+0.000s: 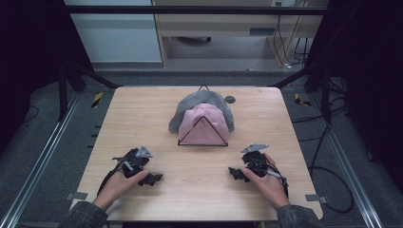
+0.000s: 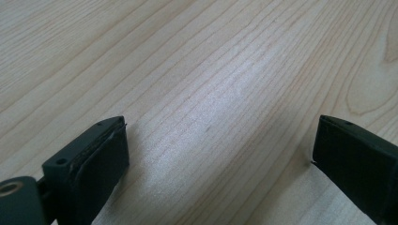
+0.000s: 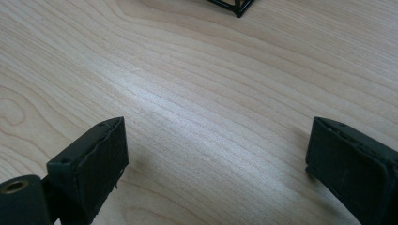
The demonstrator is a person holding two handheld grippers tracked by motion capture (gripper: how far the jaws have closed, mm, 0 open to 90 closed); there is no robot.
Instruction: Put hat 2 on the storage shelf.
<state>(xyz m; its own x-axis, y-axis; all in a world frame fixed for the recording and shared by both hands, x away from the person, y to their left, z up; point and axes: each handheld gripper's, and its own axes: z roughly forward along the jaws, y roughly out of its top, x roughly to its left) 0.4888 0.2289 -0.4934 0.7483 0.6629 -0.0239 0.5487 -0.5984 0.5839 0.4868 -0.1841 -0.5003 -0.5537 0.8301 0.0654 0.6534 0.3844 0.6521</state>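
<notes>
Hats, grey (image 1: 196, 100) over pink (image 1: 202, 124), sit on a wire stand (image 1: 203, 142) mid-table. Left gripper (image 1: 151, 179) and right gripper (image 1: 236, 173) rest empty, jaws spread. Probably approach the grey brim level.

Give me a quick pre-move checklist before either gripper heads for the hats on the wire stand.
1. Left gripper open with nothing between its jaws: ok, bare table shows between them.
2. Right gripper open and not holding anything: ok, the same wide gap over wood.
3. Path from both grippers to the stand: ok, the wood between them is bare in the high view.
4. Pink hat seated on the black wire stand: ok, it hangs inside the triangular frame.
5. Grey hat position: ok, it lies behind and over the pink one.
6. Whether the hats are hooked or just draped: cannot tell.
</notes>
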